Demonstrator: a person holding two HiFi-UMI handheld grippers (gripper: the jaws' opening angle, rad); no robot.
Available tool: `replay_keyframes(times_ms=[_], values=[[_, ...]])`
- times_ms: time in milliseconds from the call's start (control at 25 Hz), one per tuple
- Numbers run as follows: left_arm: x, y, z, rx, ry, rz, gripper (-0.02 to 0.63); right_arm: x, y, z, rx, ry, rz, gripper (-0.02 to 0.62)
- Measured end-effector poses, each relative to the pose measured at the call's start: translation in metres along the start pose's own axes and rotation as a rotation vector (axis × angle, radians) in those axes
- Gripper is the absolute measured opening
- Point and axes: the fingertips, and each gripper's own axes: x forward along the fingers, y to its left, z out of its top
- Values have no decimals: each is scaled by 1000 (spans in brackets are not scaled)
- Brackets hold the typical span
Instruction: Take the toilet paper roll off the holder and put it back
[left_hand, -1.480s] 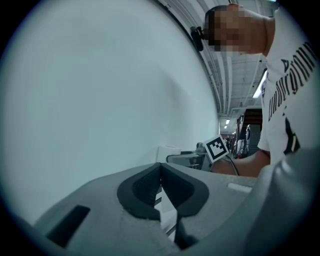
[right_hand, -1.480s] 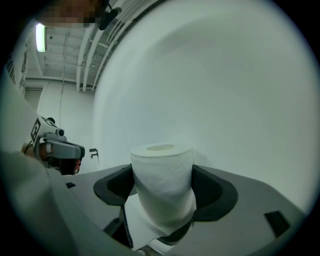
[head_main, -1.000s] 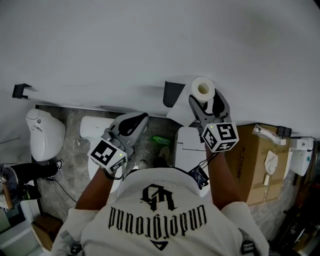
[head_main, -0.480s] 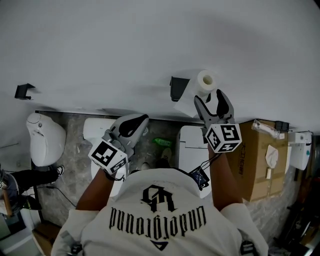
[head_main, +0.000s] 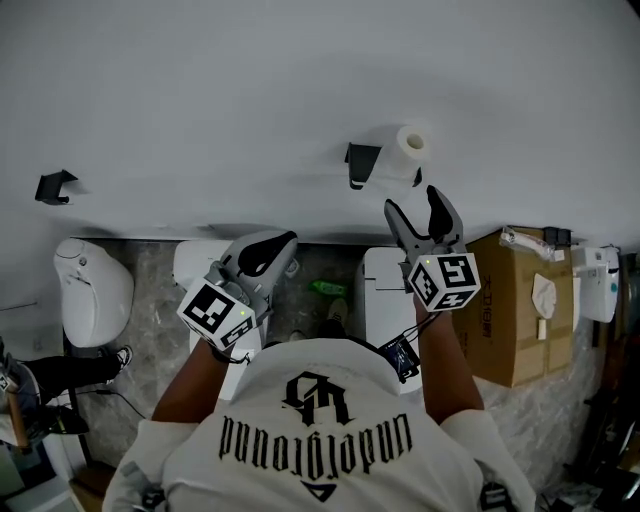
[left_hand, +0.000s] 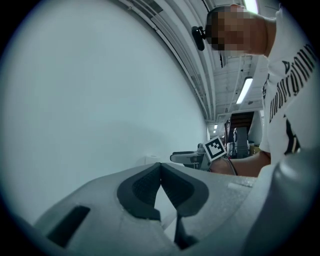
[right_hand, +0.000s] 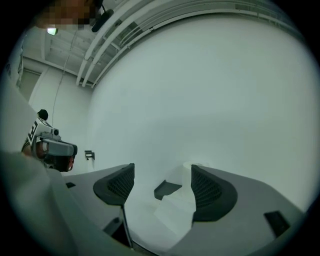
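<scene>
**Head view, looking steeply down a white wall (head_main: 200, 90).** The toilet paper roll (head_main: 411, 146) sits on its black holder (head_main: 362, 163), which is fixed to the wall right of centre. The roll's open core faces the camera.

**Right claw (head_main: 413, 198).** It is raised just near of the roll and appears apart from it. Its jaws are spread wide with nothing gripped between them. In the right gripper view the roll and the holder show through the gap, farther off against the wall. There the roll stands partly behind the right-hand pad (right_hand: 210, 192), and a loose tail of paper hangs below it.

**Left claw (head_main: 285, 242).** It is held lower and to the left, well apart from the roll and the holder. The left gripper view shows its two dark pads (left_hand: 141, 189) meeting at the tips — closed on nothing — and pointed at bare wall.

**Surroundings.** A small black bracket (head_main: 55, 186) is mounted on the wall at far left. Below the wall lies a grey floor (head_main: 150, 270) with a white sanitary fixture (head_main: 95, 290) at left and a cardboard box (head_main: 520, 300) at right. The person's white printed shirt (head_main: 315, 430) fills the near edge, with both forearms reaching up from it.
</scene>
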Motion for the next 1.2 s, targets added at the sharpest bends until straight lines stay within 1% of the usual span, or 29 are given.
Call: replay_keyframes(times_ms=[280,320,360,400,640,800,1040,1200], values=[[-35,-18,2,4,-20,-43,12,-38,44,2,-23,-3,-2,318],[-39,-21,1,3,-21,-51,12,-44,50,2,-28,-6,-4,288],[-42,-23,1,3,-23,-60,12,-50,56,3,-34,-10,-6,232],[-44,-25,0,3,-25,-68,12,-55,62,3,-40,-13,-7,196],[-50,-44,-2,-8,-31,-123,12,-85,89,0,-67,3,19,83],[-51,-53,0,-9,-38,-136,12,-95,103,3,-99,11,58,35],[-48,-71,4,-2,-52,-139,12,-113,117,5,-118,11,135,14],[-44,-92,5,2,-64,-139,12,-133,114,3,-121,13,155,14]])
